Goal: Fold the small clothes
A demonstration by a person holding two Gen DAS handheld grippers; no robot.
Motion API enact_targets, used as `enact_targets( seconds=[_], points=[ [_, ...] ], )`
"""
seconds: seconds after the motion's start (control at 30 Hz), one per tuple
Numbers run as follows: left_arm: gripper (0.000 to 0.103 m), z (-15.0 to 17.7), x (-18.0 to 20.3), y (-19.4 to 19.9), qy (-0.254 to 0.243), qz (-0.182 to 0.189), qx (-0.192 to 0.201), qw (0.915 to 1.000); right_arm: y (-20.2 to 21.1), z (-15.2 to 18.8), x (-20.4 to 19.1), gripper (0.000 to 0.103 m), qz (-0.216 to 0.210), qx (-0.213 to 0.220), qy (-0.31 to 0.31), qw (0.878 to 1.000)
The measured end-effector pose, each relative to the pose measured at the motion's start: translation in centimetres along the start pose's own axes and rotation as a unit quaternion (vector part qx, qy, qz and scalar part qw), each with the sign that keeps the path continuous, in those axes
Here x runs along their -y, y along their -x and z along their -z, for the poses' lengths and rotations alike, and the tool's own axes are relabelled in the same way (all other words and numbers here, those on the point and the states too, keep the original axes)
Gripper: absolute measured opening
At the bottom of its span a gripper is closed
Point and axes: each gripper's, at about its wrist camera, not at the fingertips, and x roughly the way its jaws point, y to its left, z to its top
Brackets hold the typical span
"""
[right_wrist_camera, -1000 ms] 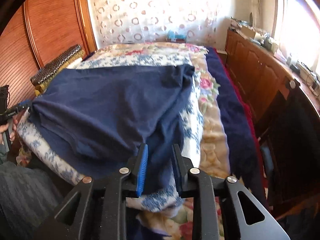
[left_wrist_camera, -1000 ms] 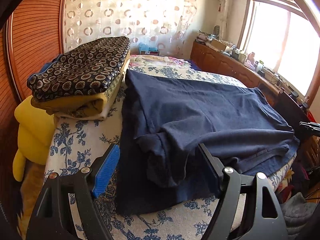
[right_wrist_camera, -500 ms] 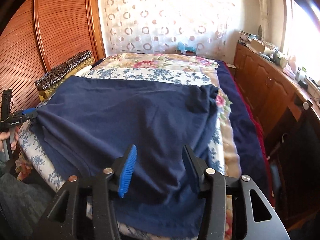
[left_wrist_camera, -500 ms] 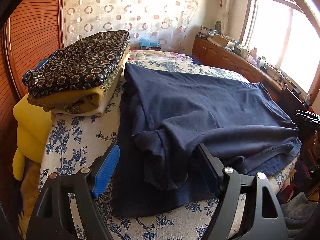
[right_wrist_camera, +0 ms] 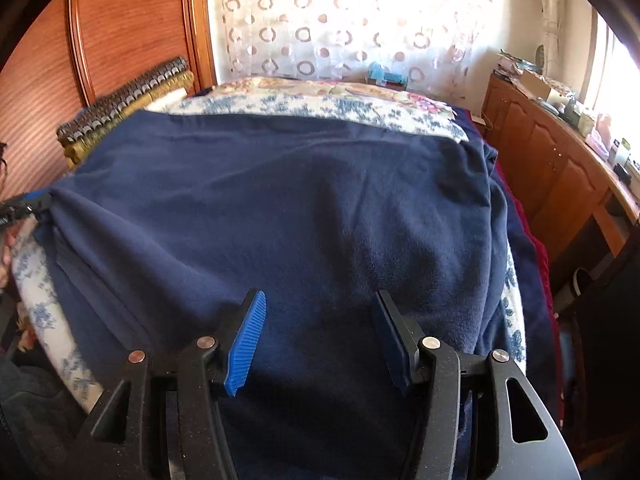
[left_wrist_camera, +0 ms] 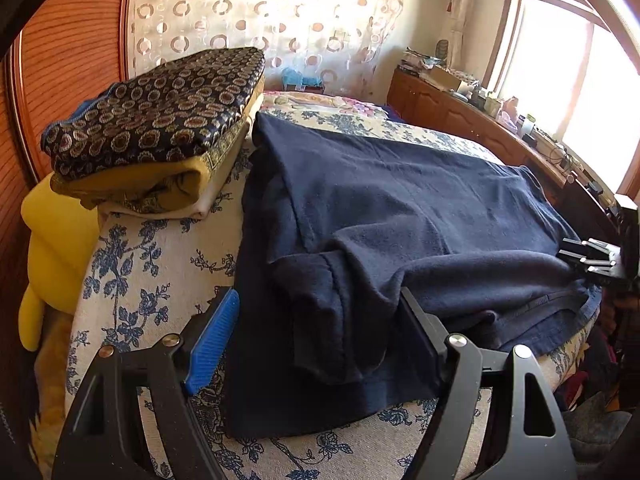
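A dark navy garment (left_wrist_camera: 400,216) lies spread across the bed, its near edge folded over in a thick bunch. It fills the right wrist view (right_wrist_camera: 288,216) too. My left gripper (left_wrist_camera: 316,320) is open, its jaws wide on either side of the bunched near-left corner, gripping nothing. My right gripper (right_wrist_camera: 318,324) is open and empty, low over the garment's near right part. The right gripper also shows at the far right of the left wrist view (left_wrist_camera: 588,256). The left gripper's tip shows at the left edge of the right wrist view (right_wrist_camera: 24,206).
A stack of folded patterned and yellow bedding (left_wrist_camera: 156,128) sits at the bed's left side by the wooden wardrobe (left_wrist_camera: 68,60). A yellow cushion (left_wrist_camera: 56,232) hangs off the left edge. A cluttered wooden cabinet (right_wrist_camera: 560,152) runs along the right under the window.
My right gripper has opened, letting go of the garment's edge, and moved forward over the cloth. The garment now lies flatter. My left gripper stays open in about the same place.
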Motion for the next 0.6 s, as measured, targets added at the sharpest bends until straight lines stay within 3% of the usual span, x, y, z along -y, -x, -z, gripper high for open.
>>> enact_targets(
  seconds=[0.3, 0.57, 0.6],
  points=[
    [0.079, 0.3, -0.7, -1.1, 0.026, 0.015, -0.019, 0.9993, -1.4, 0.4, -0.6, 0.076, 0.006, 0.018, 0.006, 1.0],
    [0.078, 0.0, -0.8, -1.2, 0.039, 0.02, -0.015, 0.9989, -0.7, 1.4, -0.9, 0.079, 0.008, 0.024, 0.005, 1.0],
    [0.075, 0.1, -0.6, -1.2, 0.031, 0.018, -0.013, 0.9993, -0.7, 1.5, -0.9, 0.079, 0.008, 0.024, 0.005, 1.0]
  ],
)
